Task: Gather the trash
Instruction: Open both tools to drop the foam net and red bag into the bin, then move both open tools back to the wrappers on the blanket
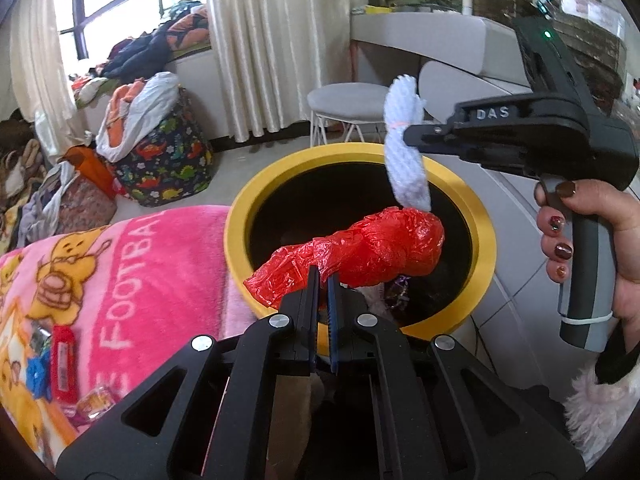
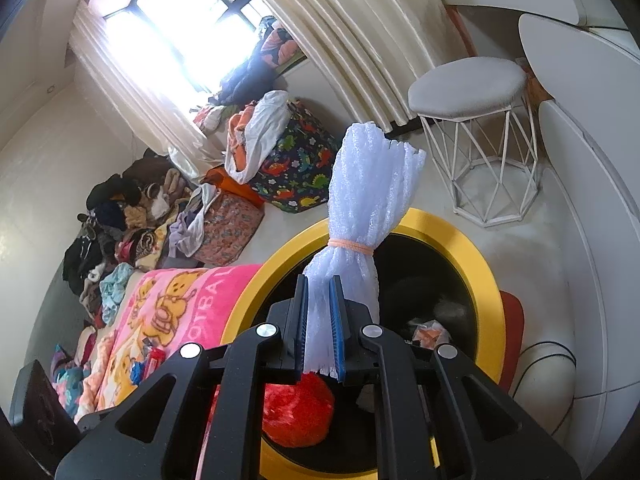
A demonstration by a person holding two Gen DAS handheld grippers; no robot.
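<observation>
My left gripper (image 1: 323,280) is shut on a crumpled red plastic bag (image 1: 360,252) and holds it over the open mouth of a yellow-rimmed bin (image 1: 486,232). My right gripper (image 2: 320,300) is shut on a white foam wrap bundle (image 2: 368,196) tied with an orange band, also above the bin (image 2: 486,280). In the left wrist view the right gripper (image 1: 408,134) comes in from the right with the foam bundle (image 1: 404,152) hanging down, touching the red bag. The red bag shows below my right gripper (image 2: 296,412). Some wrappers lie inside the bin (image 1: 396,292).
A pink cartoon blanket (image 1: 120,280) with small wrappers (image 1: 64,356) lies left of the bin. Bags and piled clothes (image 1: 160,152) fill the floor at the left. A white stool (image 2: 476,88) and a white desk (image 1: 440,36) stand behind the bin.
</observation>
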